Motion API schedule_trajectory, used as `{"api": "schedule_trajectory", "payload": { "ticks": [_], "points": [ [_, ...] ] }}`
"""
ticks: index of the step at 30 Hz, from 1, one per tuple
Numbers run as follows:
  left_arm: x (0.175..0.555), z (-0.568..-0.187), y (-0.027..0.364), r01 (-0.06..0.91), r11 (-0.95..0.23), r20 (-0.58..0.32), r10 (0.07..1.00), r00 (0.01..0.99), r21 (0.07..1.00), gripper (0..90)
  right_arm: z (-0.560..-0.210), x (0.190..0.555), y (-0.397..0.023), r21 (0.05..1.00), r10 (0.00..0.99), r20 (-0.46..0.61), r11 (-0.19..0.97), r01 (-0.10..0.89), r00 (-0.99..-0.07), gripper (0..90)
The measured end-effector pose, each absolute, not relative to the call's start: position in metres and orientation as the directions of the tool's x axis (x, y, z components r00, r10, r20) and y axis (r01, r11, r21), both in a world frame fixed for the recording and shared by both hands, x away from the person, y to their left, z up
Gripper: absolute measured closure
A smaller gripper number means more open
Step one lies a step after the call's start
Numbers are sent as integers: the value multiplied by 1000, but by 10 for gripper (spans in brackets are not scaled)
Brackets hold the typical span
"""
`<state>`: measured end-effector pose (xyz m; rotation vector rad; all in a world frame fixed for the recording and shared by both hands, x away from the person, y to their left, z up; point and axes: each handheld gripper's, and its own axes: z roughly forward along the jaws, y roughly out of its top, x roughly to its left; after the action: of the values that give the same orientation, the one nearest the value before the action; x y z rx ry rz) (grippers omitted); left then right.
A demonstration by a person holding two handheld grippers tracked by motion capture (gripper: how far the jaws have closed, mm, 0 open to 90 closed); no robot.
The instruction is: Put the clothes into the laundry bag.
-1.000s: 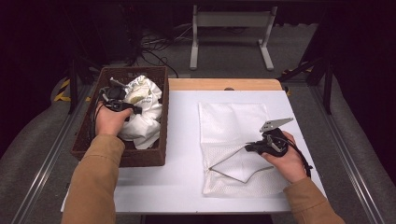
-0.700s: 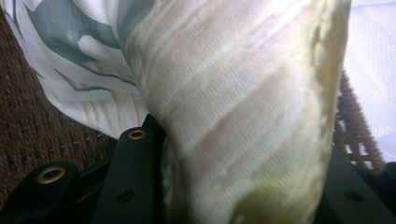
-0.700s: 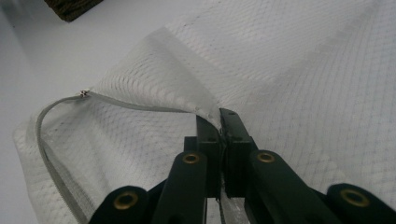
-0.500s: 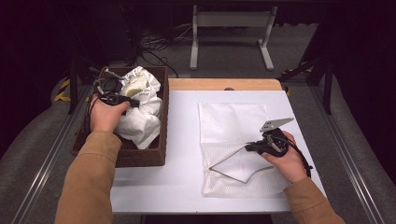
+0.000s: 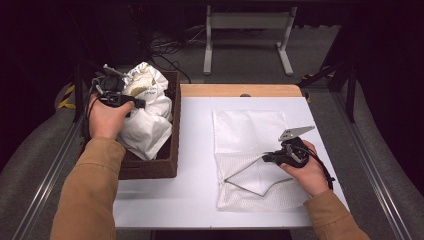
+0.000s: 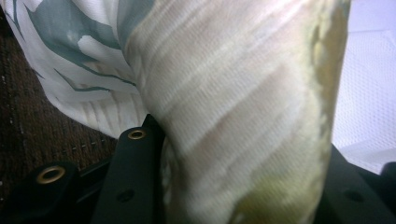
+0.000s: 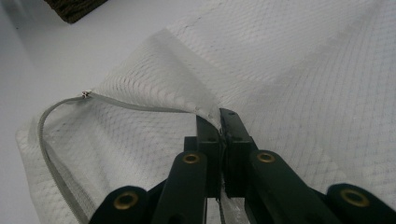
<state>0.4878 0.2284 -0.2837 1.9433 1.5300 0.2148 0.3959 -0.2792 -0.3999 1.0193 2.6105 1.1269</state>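
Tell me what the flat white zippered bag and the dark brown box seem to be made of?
The flat white zippered bag looks like thin synthetic mesh: a fine net pattern shows, with a grey zip edge. The dark brown box seems woven, wicker or fibre; its wall looks coarse and matte.

A white cloth [image 5: 145,107] with grey-green leaf print, brown basket [image 5: 155,165], white mesh bag [image 5: 250,135].

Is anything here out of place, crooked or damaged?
Nothing stands out. The right gripper pinches the zipper edge of the mesh laundry bag, holding its mouth open, and the left gripper holds white clothing above the brown basket.
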Motion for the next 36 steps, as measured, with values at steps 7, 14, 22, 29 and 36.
{"api": "schedule_trajectory", "payload": {
  "ticks": [7, 14, 22, 29, 36],
  "points": [
    [482, -260, 228, 801, -92, -271, 913, 305, 592, 605, -401, 396, -278, 682, 623, 147, 499, 535, -768, 884],
    [476, -243, 227, 790, -87, -273, 911, 310, 607, 605, -400, 396, -278, 684, 622, 147, 498, 534, -769, 884],
    [470, -228, 222, 771, -83, -281, 903, 326, 631, 605, -400, 396, -278, 684, 621, 147, 498, 533, -770, 884],
    [467, -216, 212, 760, -94, -292, 887, 357, 643, 605, -400, 396, -278, 685, 619, 145, 500, 530, -772, 884],
    [463, -207, 205, 752, -105, -297, 876, 380, 651, 605, -399, 395, -278, 688, 620, 144, 498, 529, -771, 884]
  ]
}}
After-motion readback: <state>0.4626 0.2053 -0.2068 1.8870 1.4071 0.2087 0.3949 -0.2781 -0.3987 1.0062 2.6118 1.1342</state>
